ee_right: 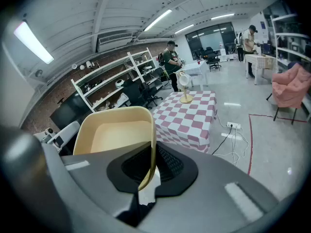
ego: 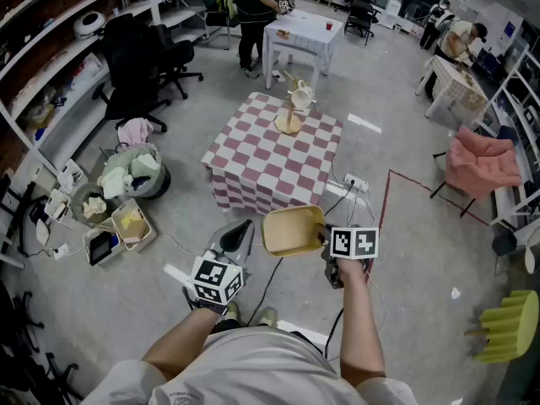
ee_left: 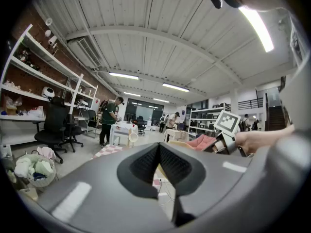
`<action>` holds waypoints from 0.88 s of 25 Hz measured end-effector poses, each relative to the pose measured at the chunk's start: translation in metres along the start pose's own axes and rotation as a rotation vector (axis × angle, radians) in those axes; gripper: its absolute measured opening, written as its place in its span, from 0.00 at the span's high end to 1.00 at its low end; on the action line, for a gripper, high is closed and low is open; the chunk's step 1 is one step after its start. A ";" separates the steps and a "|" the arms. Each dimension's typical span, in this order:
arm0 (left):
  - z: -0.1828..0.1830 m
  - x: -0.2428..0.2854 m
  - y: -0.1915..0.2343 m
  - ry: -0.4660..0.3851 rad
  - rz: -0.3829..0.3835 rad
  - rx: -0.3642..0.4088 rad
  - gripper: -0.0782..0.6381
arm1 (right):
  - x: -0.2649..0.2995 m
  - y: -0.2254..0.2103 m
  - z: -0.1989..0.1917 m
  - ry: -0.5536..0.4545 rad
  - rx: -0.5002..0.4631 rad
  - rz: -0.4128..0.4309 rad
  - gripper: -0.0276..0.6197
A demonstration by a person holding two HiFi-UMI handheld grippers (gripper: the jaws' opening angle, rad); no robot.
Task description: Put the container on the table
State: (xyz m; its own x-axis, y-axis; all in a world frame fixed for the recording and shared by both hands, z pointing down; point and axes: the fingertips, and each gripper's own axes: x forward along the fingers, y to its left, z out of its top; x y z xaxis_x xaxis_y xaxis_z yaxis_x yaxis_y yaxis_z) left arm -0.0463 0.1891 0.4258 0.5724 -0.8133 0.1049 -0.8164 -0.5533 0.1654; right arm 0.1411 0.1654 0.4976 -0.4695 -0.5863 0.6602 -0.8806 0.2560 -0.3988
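A shallow yellow container [ego: 292, 229] hangs in the air in front of the person, held by its right rim in my right gripper [ego: 325, 236]. In the right gripper view the container [ee_right: 119, 134] fills the left side, its rim pinched between the jaws of the right gripper [ee_right: 151, 161]. My left gripper [ego: 237, 236] is just left of the container, jaws shut with nothing between them; in its own view the left gripper [ee_left: 158, 161] points toward the room. The table [ego: 274, 154] with a red-and-white checked cloth stands ahead, also seen as the checked table [ee_right: 187, 115].
A small fan-like object [ego: 293, 108] stands at the table's far side. A basket of clutter [ego: 133, 175] and small boxes [ego: 131, 224] lie on the floor at left. A power strip with cables [ego: 358, 184] lies right of the table. A pink chair [ego: 481, 163] stands at right.
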 end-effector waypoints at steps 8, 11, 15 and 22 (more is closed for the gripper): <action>-0.005 0.007 -0.006 -0.001 0.002 0.001 0.88 | 0.002 -0.010 -0.003 -0.001 0.002 0.000 0.92; -0.006 0.008 -0.006 0.001 -0.001 0.000 0.88 | 0.003 -0.010 -0.003 -0.001 0.005 0.000 0.92; -0.007 0.011 -0.008 0.004 -0.003 -0.001 0.88 | 0.003 -0.011 -0.003 -0.005 0.039 0.027 0.92; -0.004 0.019 -0.004 0.005 0.019 0.015 0.88 | 0.008 -0.024 0.003 -0.036 0.098 0.059 0.92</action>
State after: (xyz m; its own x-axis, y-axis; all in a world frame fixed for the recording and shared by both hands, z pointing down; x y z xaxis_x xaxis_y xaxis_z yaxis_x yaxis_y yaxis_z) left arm -0.0318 0.1765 0.4310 0.5574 -0.8225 0.1132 -0.8280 -0.5408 0.1483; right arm 0.1591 0.1520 0.5103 -0.5161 -0.6000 0.6112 -0.8402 0.2159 -0.4975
